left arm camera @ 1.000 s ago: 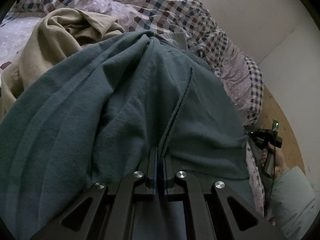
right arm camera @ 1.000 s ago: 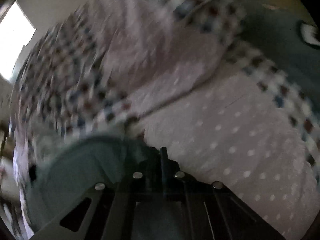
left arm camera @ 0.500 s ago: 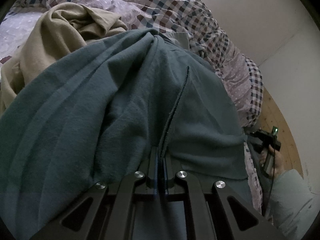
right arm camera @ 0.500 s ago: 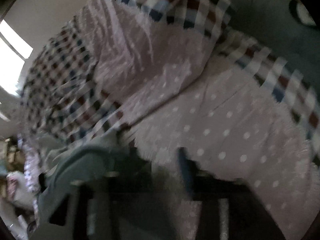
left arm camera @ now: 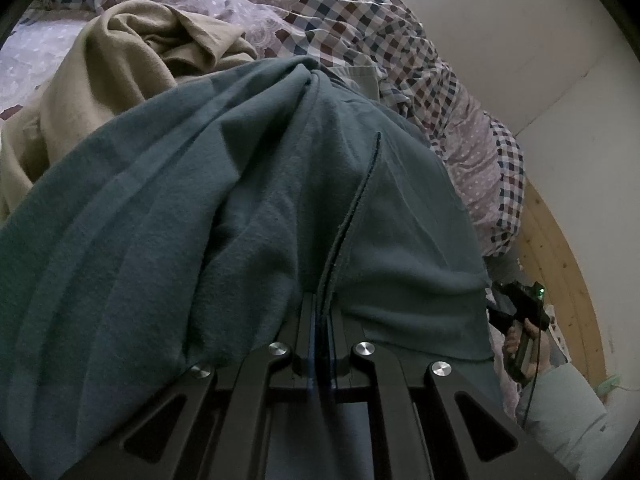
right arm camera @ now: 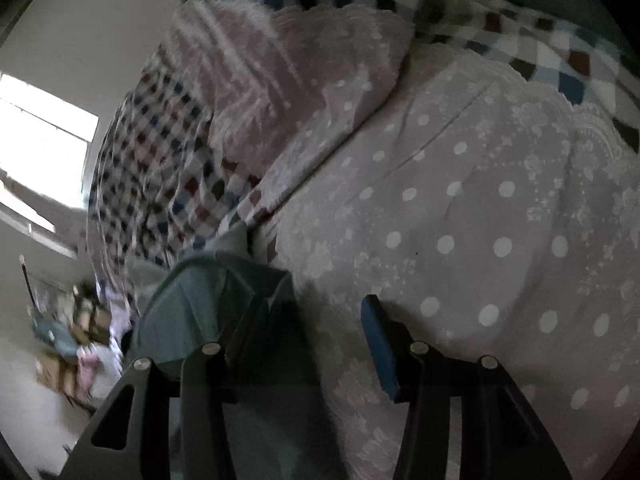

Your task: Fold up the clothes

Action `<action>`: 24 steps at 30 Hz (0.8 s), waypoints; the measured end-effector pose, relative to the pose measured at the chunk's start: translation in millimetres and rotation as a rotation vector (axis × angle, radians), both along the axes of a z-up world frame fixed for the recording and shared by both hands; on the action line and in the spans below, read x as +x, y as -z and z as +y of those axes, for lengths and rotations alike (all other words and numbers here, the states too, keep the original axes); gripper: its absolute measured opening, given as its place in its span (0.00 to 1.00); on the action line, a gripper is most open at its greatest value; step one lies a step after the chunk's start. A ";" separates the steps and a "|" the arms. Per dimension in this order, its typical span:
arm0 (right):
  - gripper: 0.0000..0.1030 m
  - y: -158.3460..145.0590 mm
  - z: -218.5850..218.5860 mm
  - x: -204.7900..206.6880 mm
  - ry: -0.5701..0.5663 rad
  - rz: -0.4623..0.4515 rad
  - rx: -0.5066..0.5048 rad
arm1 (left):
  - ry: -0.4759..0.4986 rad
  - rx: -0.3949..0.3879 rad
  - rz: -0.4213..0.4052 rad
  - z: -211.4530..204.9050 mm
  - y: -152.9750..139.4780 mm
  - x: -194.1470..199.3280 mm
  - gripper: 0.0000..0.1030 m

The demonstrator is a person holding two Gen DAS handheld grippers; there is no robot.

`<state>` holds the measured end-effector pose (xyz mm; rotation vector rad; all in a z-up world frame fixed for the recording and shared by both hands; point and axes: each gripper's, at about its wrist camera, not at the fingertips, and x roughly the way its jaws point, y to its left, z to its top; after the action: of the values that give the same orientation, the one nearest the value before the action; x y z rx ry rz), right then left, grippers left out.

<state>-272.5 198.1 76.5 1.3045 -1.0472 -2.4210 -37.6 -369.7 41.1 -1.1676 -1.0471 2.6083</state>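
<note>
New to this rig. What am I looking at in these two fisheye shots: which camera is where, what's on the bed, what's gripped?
There is no robot arm here. A person holds a two-finger gripper in each hand, and each gripper carries a fisheye camera looking forward along its fingers.

Left wrist view: the left gripper is shut on an edge of a teal fleece garment that fills most of the picture. Behind it lies a crumpled beige garment on a bed with a pink dotted and checked quilt. At the far right, the person's right hand holds the other gripper.

Right wrist view: the right gripper has just been opening; its jaws stand apart over the quilt with nothing clamped. A corner of the teal garment lies by its left finger; whether they touch is unclear.
</note>
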 end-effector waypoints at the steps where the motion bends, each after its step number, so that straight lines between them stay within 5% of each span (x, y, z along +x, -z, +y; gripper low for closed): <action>1: 0.50 -0.9 -2.7 -0.3 -0.016 0.004 0.014 | 0.000 0.000 0.001 0.2 0.0 -0.1 0.06; 13: 0.51 -32.1 -62.5 -42.3 -0.063 -0.035 0.191 | 0.005 0.000 0.002 -2.1 0.8 0.2 0.06; 19: 0.51 -55.3 -45.6 -25.5 -0.014 0.079 0.178 | 0.005 0.002 0.006 -2.0 1.1 1.0 0.06; 22: 0.53 -57.2 -49.8 -11.2 -0.124 0.084 0.340 | 0.004 0.003 0.006 -1.7 1.1 1.1 0.06; 24: 0.51 -62.4 -71.3 5.8 -0.295 0.142 0.451 | 0.004 0.003 0.006 -1.0 0.9 1.1 0.06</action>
<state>-266.8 126.8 138.9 1.2712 -0.2506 -2.5476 -36.4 -370.6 40.2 -1.1592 -1.0460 2.6042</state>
